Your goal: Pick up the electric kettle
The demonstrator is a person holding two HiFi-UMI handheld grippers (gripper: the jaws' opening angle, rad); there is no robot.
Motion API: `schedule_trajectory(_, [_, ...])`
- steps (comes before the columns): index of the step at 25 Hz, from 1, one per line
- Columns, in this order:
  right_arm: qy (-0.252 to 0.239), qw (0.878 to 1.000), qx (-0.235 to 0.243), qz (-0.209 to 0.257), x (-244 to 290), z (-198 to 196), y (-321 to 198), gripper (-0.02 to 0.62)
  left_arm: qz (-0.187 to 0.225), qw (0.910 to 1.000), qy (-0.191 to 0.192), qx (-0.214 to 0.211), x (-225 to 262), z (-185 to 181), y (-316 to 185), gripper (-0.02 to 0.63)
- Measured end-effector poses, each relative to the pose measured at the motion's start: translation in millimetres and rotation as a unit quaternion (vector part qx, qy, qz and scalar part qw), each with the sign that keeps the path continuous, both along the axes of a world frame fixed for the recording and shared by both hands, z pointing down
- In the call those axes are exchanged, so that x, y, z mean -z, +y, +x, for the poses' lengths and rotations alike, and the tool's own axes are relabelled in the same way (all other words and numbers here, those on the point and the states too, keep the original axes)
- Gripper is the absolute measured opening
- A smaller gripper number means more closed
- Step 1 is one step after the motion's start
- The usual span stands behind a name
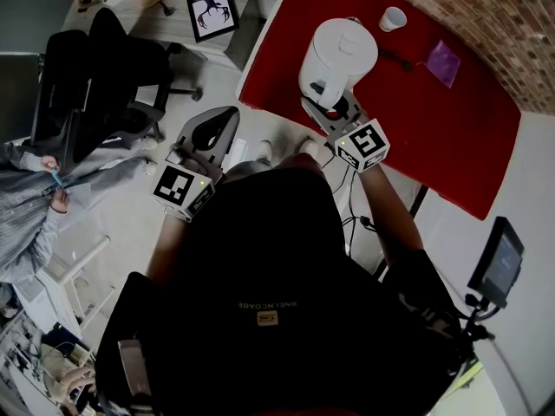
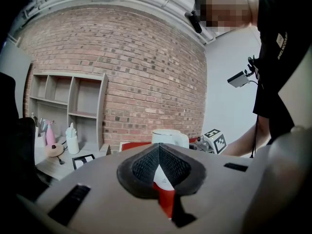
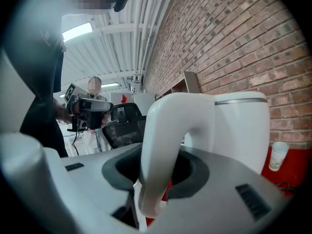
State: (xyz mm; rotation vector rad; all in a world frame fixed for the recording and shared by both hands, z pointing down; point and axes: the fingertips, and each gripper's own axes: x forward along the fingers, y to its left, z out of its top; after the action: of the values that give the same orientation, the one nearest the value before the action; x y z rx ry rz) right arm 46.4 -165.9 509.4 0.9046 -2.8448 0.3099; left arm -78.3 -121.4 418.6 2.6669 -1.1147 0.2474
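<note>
The white electric kettle [image 1: 338,55] stands on the red table [image 1: 434,111], near its left edge. My right gripper [image 1: 334,107] is at the kettle's near side, and its jaws are closed round the curved white handle [image 3: 165,145], which fills the space between the pads. The kettle's body [image 3: 241,130] rises just behind the handle. My left gripper [image 1: 212,128] hangs off the table to the left, over the floor, shut with nothing in it. From the left gripper view the kettle [image 2: 169,136] shows small and far beyond the closed jaws.
A paper cup [image 1: 392,18] and a purple cloth [image 1: 443,61] lie on the table behind the kettle, by the brick wall. A black office chair [image 1: 104,68] and a seated person [image 1: 35,198] are at the left. A shelf unit [image 2: 68,111] stands against the wall.
</note>
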Motion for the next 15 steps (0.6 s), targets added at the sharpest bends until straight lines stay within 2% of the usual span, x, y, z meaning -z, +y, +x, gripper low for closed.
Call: schedule_trajectory(15, [-0.005,0.999,0.017,0.030,45.9,-12.1,-20.7,0.132,0.007,0.9999,0.008,0.011,4.7,-4.3,-13.5,0.006])
